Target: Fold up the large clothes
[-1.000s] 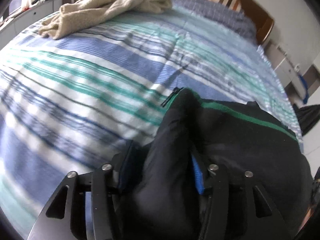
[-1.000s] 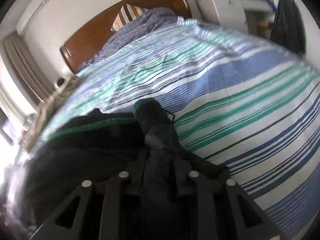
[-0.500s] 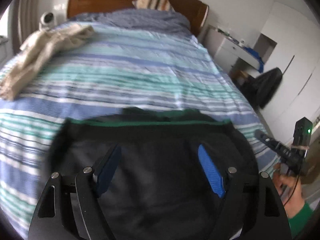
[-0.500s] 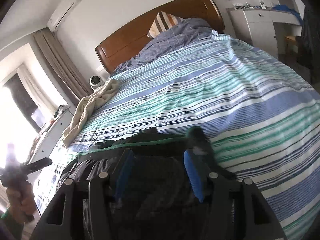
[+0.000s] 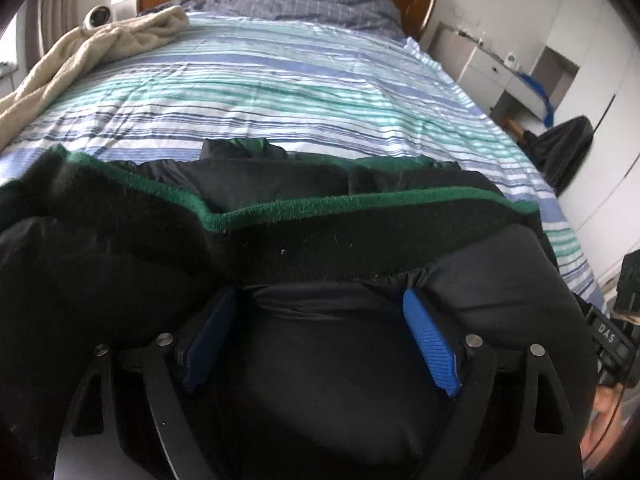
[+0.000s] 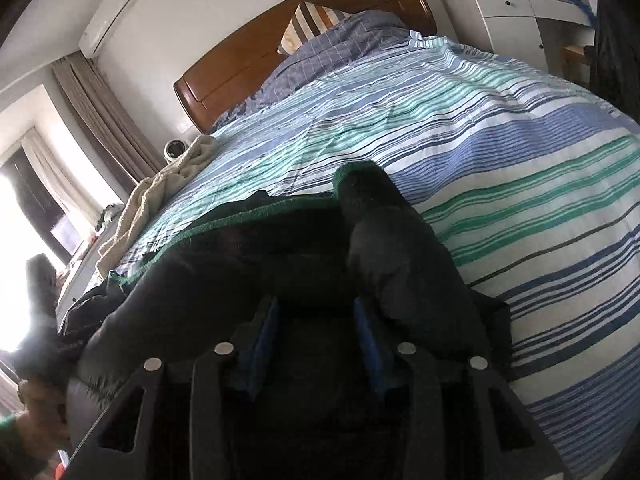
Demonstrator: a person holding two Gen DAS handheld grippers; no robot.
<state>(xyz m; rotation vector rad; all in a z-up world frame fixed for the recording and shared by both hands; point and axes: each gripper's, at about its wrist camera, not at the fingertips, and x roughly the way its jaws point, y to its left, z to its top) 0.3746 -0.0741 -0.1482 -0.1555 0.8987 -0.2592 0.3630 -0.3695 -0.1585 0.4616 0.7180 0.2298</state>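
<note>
A black padded jacket with a green knit edge lies bunched on the near end of the striped bed. My left gripper hovers over its middle. Its blue pads stand wide apart and are still opening, with slack black cloth between them, not pinched. In the right wrist view the jacket fills the foreground and a sleeve end lies over the right finger. My right gripper is closing, its blue pads a hand's width apart with dark cloth in the gap.
A beige blanket lies along the bed's left side, with a small round camera behind it. Wooden headboard and pillows are at the far end. A white dresser and a black bag stand right of the bed. A hand shows lower left.
Both grippers let go of the folds of jacket they pinched and their jaws spread. The left one swung right, over the jacket's middle. The right jaws have narrowed again since half a second ago.
</note>
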